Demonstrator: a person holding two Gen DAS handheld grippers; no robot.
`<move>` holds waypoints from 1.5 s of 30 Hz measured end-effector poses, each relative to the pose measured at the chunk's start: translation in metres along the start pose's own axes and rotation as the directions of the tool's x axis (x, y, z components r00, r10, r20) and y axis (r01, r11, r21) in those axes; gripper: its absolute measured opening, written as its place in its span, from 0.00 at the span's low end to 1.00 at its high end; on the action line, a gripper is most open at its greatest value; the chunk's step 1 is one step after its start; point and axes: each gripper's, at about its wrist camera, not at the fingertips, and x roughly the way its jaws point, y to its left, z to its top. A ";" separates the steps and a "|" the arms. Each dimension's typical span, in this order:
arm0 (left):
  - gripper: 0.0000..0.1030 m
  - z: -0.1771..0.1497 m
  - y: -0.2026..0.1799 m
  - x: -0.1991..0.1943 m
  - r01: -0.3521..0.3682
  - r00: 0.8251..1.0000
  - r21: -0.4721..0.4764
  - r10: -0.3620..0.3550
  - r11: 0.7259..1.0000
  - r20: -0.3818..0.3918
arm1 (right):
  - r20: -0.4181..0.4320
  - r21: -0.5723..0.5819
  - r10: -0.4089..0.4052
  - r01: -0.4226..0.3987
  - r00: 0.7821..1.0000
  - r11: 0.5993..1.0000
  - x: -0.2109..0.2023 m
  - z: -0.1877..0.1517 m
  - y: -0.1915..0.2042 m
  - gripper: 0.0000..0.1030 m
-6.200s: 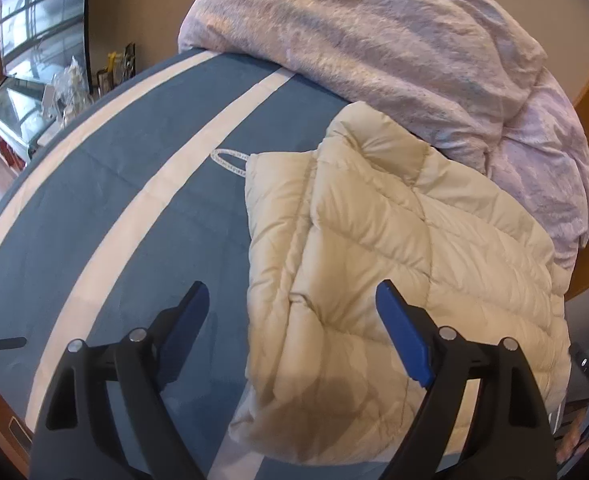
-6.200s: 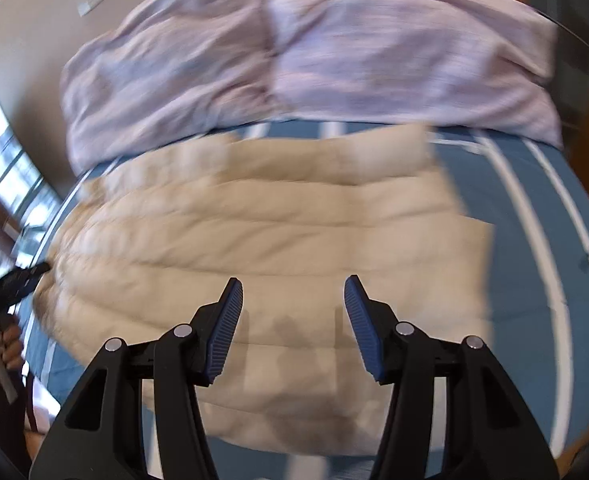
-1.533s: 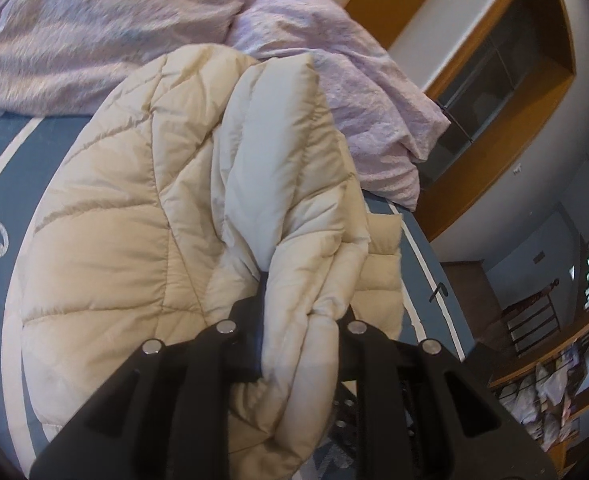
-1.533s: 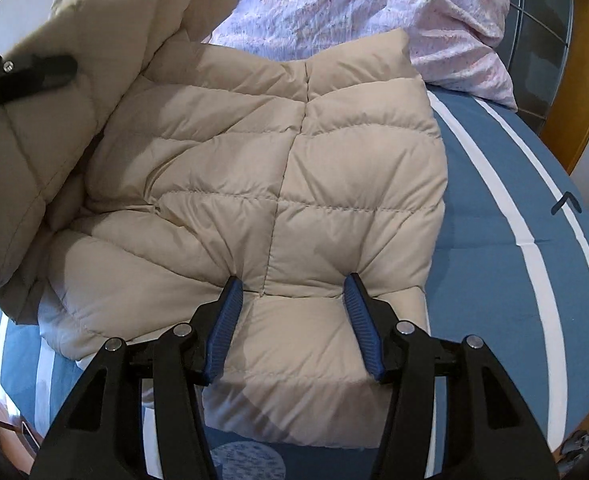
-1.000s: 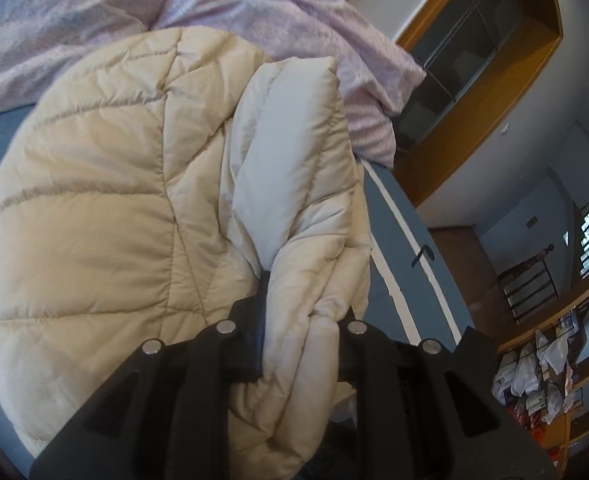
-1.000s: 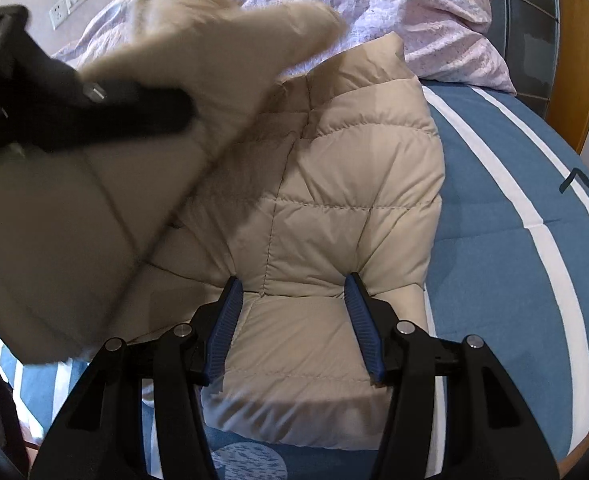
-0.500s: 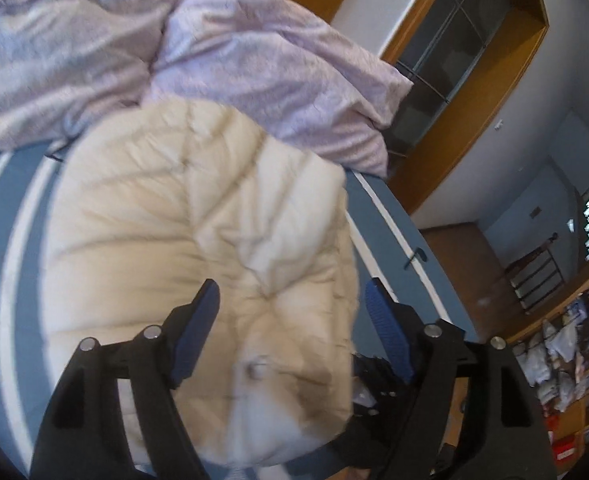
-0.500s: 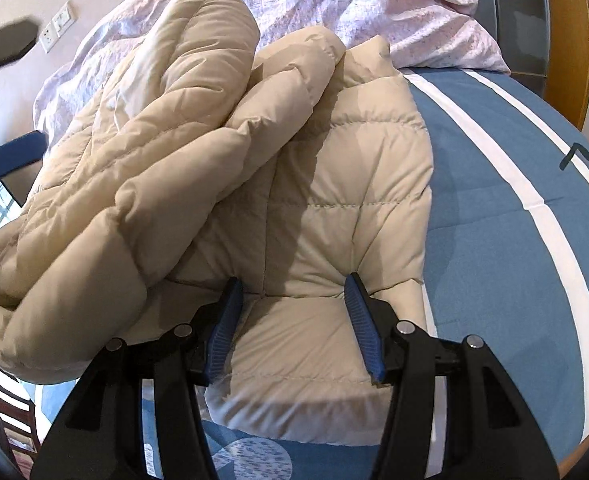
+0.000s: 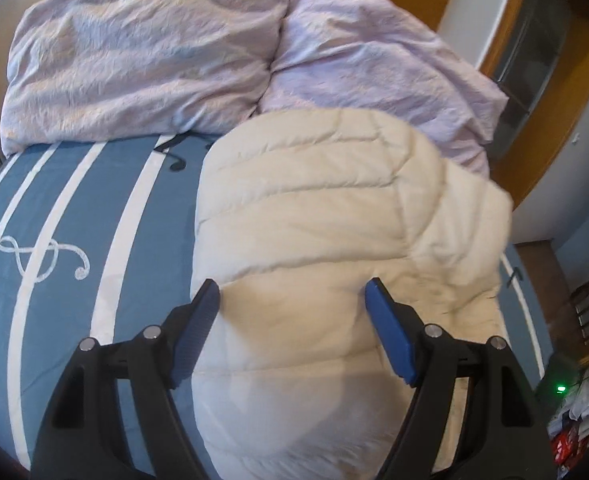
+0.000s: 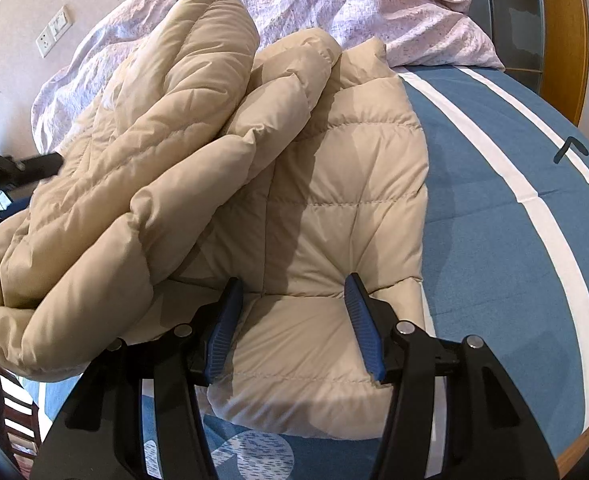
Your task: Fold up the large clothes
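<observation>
Jacket (image 9: 334,240) half just dropped across itself on bed (image 9: 94,240); left gripper (image 9: 292,320) released, right gripper (image 10: 290,312) jaws apart, pinning hem. Fold landed, lumpy.

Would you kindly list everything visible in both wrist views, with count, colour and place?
Quilted puffer jacket: one, beige, lying on the bed, one side folded over onto the rest.
Striped bed cover: one, blue with white stripes and a white treble-clef motif, under the jacket.
Crumpled duvet: one heap, pale lilac, at the far end of the bed behind the jacket.
Wall socket plate: one, white, on the wall at upper left of the right wrist view.
Left gripper: one, black with blue pads, open above the jacket.
Right gripper: one, black with blue pads, open, at the jacket's near edge.
</observation>
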 end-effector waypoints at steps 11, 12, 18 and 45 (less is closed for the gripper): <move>0.75 -0.017 -0.023 0.037 -0.004 1.000 0.041 0.005 0.999 -0.018 | 0.014 0.010 -0.004 0.004 1.000 1.000 -0.005 0.004 -0.008 0.53; 0.75 -0.019 -0.025 0.041 -0.003 1.000 0.045 0.004 0.999 -0.019 | 0.018 0.011 -0.015 0.015 1.000 1.000 -0.006 0.004 -0.009 0.52; 0.77 -0.023 -0.032 0.053 0.002 1.000 0.059 -0.001 0.998 -0.017 | 0.030 0.038 -0.115 0.114 0.993 0.993 -0.012 0.013 -0.027 0.52; 0.78 -0.032 -0.049 0.070 0.000 1.000 0.088 0.001 0.996 -0.005 | 0.032 -0.009 -0.018 0.018 0.999 1.000 0.003 0.103 0.023 0.27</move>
